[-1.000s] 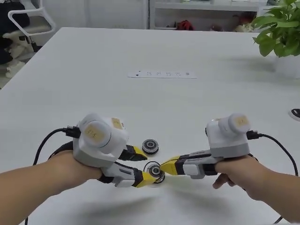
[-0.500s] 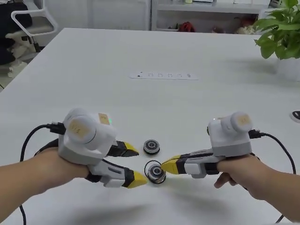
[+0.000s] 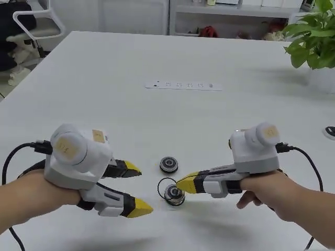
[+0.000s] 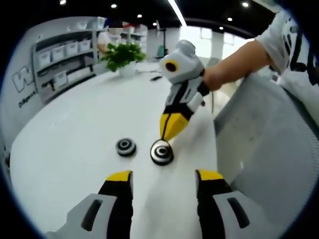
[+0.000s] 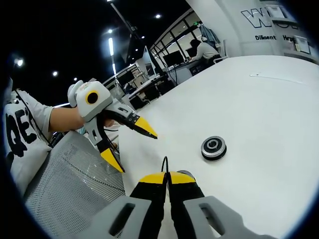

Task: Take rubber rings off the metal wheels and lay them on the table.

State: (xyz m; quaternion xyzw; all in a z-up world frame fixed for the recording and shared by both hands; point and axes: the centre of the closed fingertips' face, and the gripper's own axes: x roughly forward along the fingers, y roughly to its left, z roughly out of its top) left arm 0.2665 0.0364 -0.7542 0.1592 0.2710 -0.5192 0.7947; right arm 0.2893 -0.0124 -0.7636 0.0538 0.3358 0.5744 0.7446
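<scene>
Two metal wheels lie on the white table (image 3: 157,120). The far wheel (image 3: 168,164) (image 4: 126,147) (image 5: 214,148) keeps its black rubber ring. The near wheel (image 3: 174,194) (image 4: 162,152) sits just under my right gripper (image 3: 181,183) (image 5: 163,178) (image 4: 168,133). That gripper is shut on a thin black rubber ring (image 3: 163,182) (image 5: 165,163), which loops out to the left of the near wheel. My left gripper (image 3: 137,188) (image 4: 164,177) (image 5: 132,144) stands open a short way left of the wheels, with nothing between its fingers.
A white power strip (image 3: 183,84) lies flat at mid-table. A potted plant (image 3: 313,36) stands at the far right edge. A small dark object (image 3: 330,129) rests at the right border. A chair (image 3: 31,26) stands beyond the far left corner.
My left gripper has drawn back to the left, away from the near wheel, and stays open. The right gripper remains shut at the wheel with the ring pulled out in a loop.
</scene>
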